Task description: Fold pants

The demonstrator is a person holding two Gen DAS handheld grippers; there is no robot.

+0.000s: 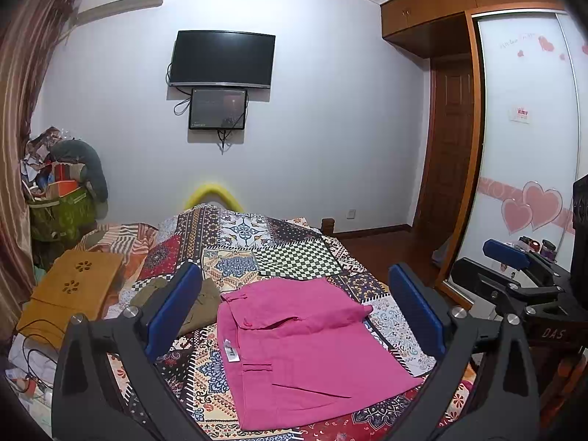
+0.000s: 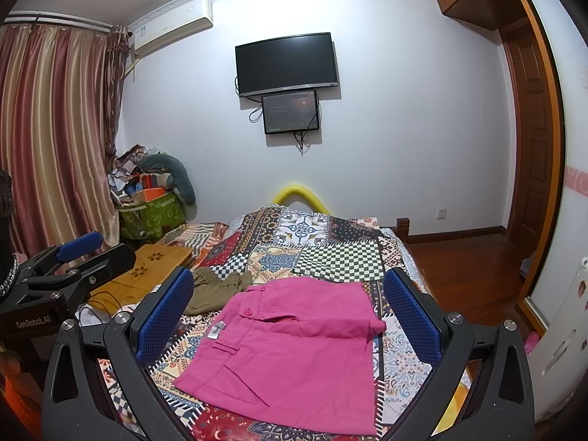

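Observation:
Pink pants (image 1: 305,349) (image 2: 290,345) lie folded into a compact rectangle on the patterned bedspread (image 1: 290,253) (image 2: 338,257), waistband and white label toward the left. My left gripper (image 1: 294,308) hovers above them, open, nothing between its blue pads (image 1: 172,308). My right gripper (image 2: 290,312) is likewise open over the pants, its blue pads (image 2: 165,312) apart and empty. Each gripper shows at the edge of the other's view: the right one (image 1: 514,268), the left one (image 2: 73,257).
An olive garment (image 1: 198,301) (image 2: 217,290) lies crumpled left of the pants. A wooden lap tray (image 1: 70,294) (image 2: 147,268) rests on the bed's left side with cables. A cluttered green bag (image 2: 154,213), curtains, wall TV (image 2: 286,62) and wardrobe (image 1: 525,139) surround the bed.

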